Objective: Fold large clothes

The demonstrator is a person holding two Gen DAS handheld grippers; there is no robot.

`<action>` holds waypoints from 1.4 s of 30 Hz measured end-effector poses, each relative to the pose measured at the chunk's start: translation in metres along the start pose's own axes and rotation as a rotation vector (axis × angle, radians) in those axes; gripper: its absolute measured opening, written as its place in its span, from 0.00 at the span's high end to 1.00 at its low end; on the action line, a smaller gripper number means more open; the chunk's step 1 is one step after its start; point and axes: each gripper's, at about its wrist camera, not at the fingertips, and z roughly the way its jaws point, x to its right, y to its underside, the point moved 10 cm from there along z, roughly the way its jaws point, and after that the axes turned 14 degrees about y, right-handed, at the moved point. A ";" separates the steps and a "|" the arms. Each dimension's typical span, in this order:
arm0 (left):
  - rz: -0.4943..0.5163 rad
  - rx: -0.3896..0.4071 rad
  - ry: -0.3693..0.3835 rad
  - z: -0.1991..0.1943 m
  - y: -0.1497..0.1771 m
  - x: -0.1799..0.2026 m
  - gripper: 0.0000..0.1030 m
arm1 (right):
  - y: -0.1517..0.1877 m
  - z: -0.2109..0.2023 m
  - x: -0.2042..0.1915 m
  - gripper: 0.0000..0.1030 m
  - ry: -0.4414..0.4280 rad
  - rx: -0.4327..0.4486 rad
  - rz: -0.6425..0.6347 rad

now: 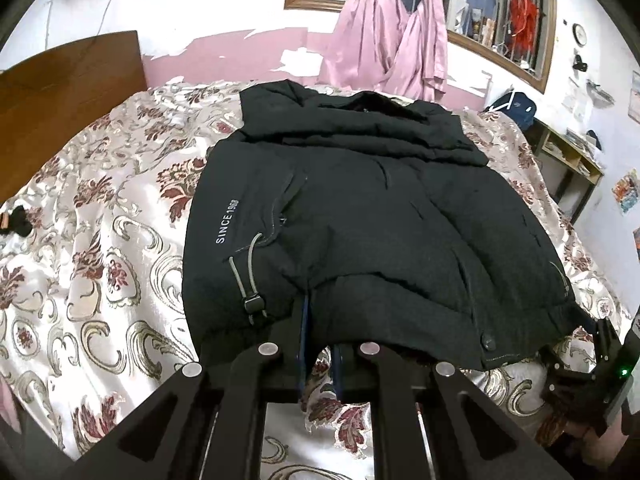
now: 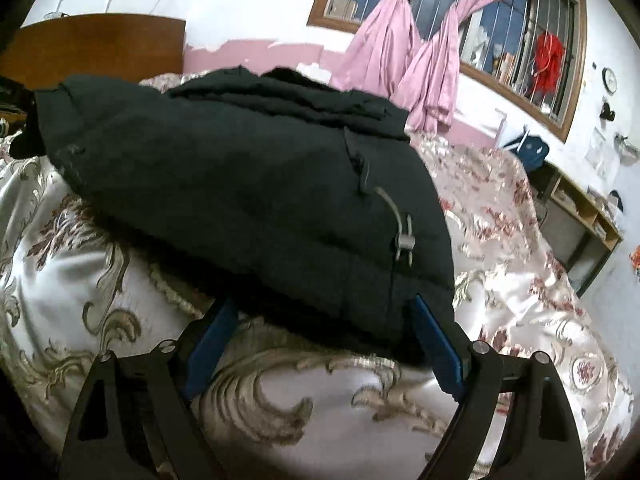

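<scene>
A black padded jacket (image 1: 360, 208) with "SINCE 1968" printed on it lies folded on the floral bedspread (image 1: 100, 240). My left gripper (image 1: 320, 320) is shut on the jacket's near hem, beside a grey drawcord and toggle (image 1: 252, 280), and the hem is raised off the bed. In the right wrist view the jacket (image 2: 240, 184) fills the middle. My right gripper (image 2: 324, 304) is open wide at its near edge, and the hem sits between the blue fingers (image 2: 436, 344) without being pressed. The right gripper (image 1: 600, 352) also shows at the far right of the left wrist view.
A wooden headboard (image 1: 68, 96) stands at the back left. Pink curtains (image 1: 384, 40) hang over a barred window behind the bed. A low wooden shelf (image 1: 568, 160) is to the right of the bed. A small black item (image 1: 18, 220) lies on the bedspread's left edge.
</scene>
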 end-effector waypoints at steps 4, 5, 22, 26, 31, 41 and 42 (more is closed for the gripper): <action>-0.009 -0.020 -0.025 0.002 0.004 -0.002 0.91 | -0.011 0.003 -0.011 0.55 -0.003 0.072 -0.045; -0.001 -0.027 -0.033 0.002 0.005 -0.002 0.91 | -0.011 0.003 -0.014 0.61 -0.006 0.078 -0.063; -0.047 -0.061 -0.054 0.014 0.027 -0.012 0.91 | -0.026 0.009 0.010 0.91 -0.161 -0.003 0.082; -0.074 -0.071 -0.038 0.019 0.030 -0.015 0.91 | -0.033 0.007 0.013 0.91 -0.159 -0.028 0.093; -0.080 -0.085 -0.038 0.022 0.033 -0.016 0.91 | -0.038 0.006 0.014 0.91 -0.150 -0.063 0.088; -0.079 -0.080 -0.018 0.021 0.031 -0.016 0.91 | -0.048 0.003 0.018 0.91 -0.143 -0.096 0.108; -0.081 -0.080 -0.019 0.021 0.031 -0.016 0.91 | -0.048 0.003 0.017 0.91 -0.144 -0.098 0.107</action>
